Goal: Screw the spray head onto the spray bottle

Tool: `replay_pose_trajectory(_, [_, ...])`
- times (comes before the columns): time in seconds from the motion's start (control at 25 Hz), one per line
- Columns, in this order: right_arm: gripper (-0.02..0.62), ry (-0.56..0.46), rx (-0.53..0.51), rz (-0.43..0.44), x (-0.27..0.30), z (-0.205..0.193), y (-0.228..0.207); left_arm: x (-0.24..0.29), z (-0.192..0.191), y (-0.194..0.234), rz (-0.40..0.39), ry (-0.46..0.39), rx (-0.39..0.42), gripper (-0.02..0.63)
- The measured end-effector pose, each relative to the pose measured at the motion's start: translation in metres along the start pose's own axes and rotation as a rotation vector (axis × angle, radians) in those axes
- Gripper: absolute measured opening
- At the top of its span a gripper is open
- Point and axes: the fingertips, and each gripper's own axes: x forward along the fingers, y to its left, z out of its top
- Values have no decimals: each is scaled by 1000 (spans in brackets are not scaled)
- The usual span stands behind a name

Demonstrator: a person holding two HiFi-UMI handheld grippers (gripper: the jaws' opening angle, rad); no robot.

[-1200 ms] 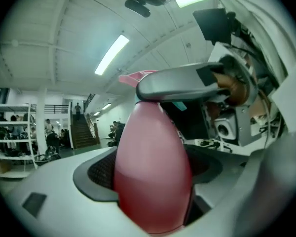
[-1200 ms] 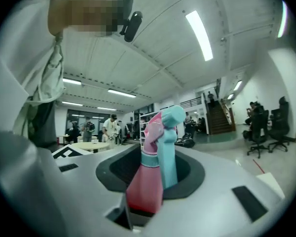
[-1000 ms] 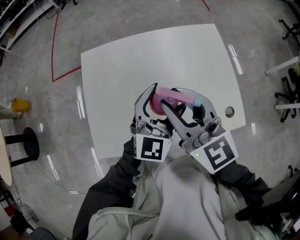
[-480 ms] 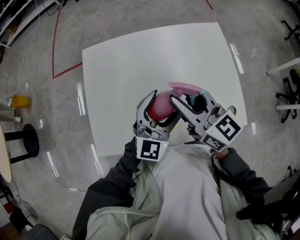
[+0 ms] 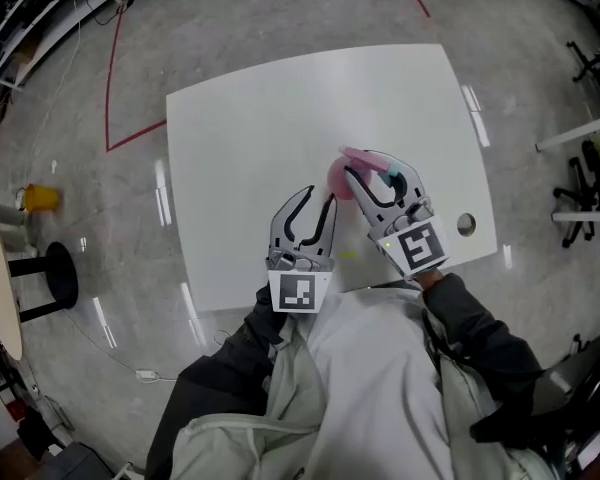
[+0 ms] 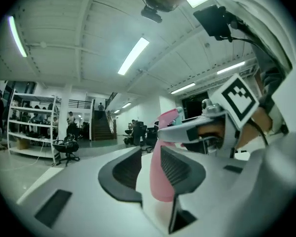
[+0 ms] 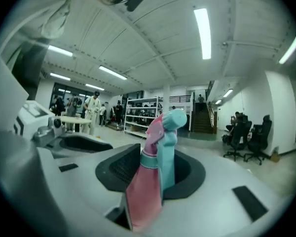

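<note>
The pink spray bottle hangs over the white table, with its pink-and-teal spray head sitting on the neck. My right gripper is shut on the bottle, and in the right gripper view the bottle and its spray head rise between the pads. My left gripper sits just short of the bottle, nearer the person. Its jaws have just been closing. They still stand apart, and the bottle shows past their gap without either pad pressing on it.
The table has a round hole near its right front corner. Grey floor with a red line surrounds it. A yellow object and a black stool stand at the left. Office chairs stand at the right.
The left gripper, which had the bottle between wide jaws, has drawn back toward the person and narrowed. The right gripper has rolled and carried the bottle a little farther over the table.
</note>
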Motion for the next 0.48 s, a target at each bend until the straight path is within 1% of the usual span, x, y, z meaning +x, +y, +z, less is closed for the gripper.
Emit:
replay_pose_trajectory(0.04, [123, 17, -52, 9, 4, -8, 8, 2, -6, 4, 23, 14, -54, 116])
replay_pose_trajectory(0.08, [123, 34, -93, 18, 8, -16, 15, 3, -14, 8, 39, 32, -98, 111])
replay_pose_trajectory(0.16, [123, 56, -128, 34, 12, -31, 27, 3, -27, 13, 46, 70, -134, 110])
replay_pose_trajectory(0.24, [123, 38, -108, 34, 10, -41, 29, 5, -34, 12, 39, 94, -147, 107])
replay_pose_trajectory(0.28, [123, 19, -85, 26, 8, -43, 27, 6, -36, 11, 37, 100, -152, 86])
replay_pose_trajectory(0.32, [123, 5, -59, 18, 6, -45, 24, 8, -38, 11, 37, 103, -154, 79])
replay_pose_trajectory(0.36, [149, 2, -36, 20, 5, -47, 22, 9, -39, 11, 35, 106, -150, 78])
replay_pose_trajectory(0.4, [210, 8, -19, 33, 3, -51, 23, 9, -39, 11, 32, 109, -142, 44])
replay_pose_trajectory(0.44, [246, 23, -7, 52, 0, -57, 25, 8, -40, 10, 26, 115, -133, 23])
replay_pose_trajectory(0.48, [278, 43, 2, 66, -4, -64, 28, 6, -42, 8, 20, 121, -123, 21])
